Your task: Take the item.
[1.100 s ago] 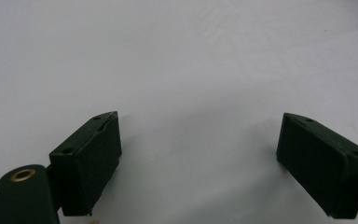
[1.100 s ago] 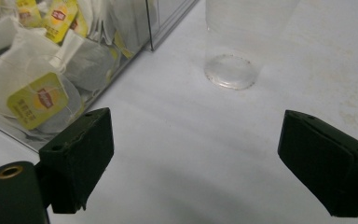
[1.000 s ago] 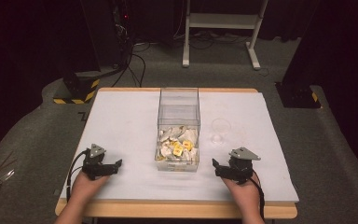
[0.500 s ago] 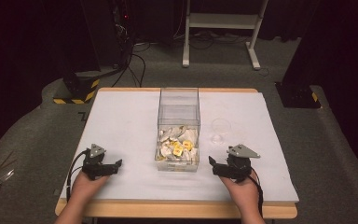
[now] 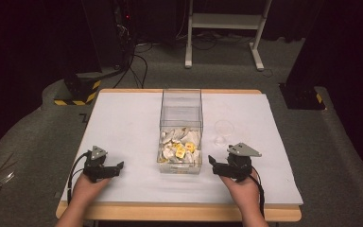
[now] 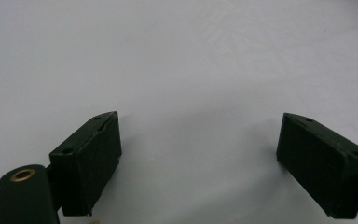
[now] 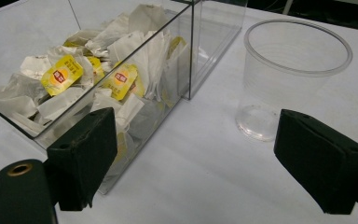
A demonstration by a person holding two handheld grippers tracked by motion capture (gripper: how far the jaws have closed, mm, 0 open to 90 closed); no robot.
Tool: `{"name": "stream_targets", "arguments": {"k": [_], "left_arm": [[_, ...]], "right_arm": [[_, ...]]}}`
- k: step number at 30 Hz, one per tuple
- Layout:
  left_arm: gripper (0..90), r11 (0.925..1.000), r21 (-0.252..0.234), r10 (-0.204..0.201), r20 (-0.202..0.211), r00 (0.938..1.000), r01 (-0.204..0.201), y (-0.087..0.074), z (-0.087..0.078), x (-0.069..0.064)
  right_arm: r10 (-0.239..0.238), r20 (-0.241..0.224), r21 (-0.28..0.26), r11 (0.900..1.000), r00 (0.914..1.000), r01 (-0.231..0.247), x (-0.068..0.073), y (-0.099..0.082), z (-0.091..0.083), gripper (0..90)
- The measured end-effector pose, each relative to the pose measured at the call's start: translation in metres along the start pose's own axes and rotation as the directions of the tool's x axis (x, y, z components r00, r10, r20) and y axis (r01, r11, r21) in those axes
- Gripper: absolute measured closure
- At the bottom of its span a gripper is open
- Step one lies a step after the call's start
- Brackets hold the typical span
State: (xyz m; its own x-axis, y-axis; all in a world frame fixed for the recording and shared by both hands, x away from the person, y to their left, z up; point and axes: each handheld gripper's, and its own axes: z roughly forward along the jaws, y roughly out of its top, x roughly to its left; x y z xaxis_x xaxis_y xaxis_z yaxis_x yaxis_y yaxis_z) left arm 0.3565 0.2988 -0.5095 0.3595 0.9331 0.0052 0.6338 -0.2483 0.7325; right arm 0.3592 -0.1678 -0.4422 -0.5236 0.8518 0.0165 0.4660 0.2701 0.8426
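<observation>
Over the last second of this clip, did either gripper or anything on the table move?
The right gripper crept slightly toward the clear box of tea bags, jaws open and holding nothing. The left gripper stayed resting on the white table cover, open and empty. The box and the clear plastic cup beside it kept their places, untouched.

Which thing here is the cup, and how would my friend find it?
Start at the white table and find the clear box of tea bags in its middle. Just right of the box stands the cup, by itself: small, round, see-through, open-topped and empty.
</observation>
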Motion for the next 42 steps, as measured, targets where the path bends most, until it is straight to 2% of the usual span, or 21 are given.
{"name": "stream_targets", "arguments": {"k": [22,42], "left_arm": [[13.9,1.0,0.0,0.0,0.0,1.0,0.0,0.0,0.0,0.0],[13.9,1.0,0.0,0.0,0.0,1.0,0.0,0.0,0.0,0.0]], "right_arm": [[-0.044,-0.013,-0.002,0.999,0.9989,0.044,0.013,0.02,0.003,14.5],[-0.077,-0.081,0.014,0.9968,0.9937,0.079,0.03,0.04,0.013,16.2]]}}
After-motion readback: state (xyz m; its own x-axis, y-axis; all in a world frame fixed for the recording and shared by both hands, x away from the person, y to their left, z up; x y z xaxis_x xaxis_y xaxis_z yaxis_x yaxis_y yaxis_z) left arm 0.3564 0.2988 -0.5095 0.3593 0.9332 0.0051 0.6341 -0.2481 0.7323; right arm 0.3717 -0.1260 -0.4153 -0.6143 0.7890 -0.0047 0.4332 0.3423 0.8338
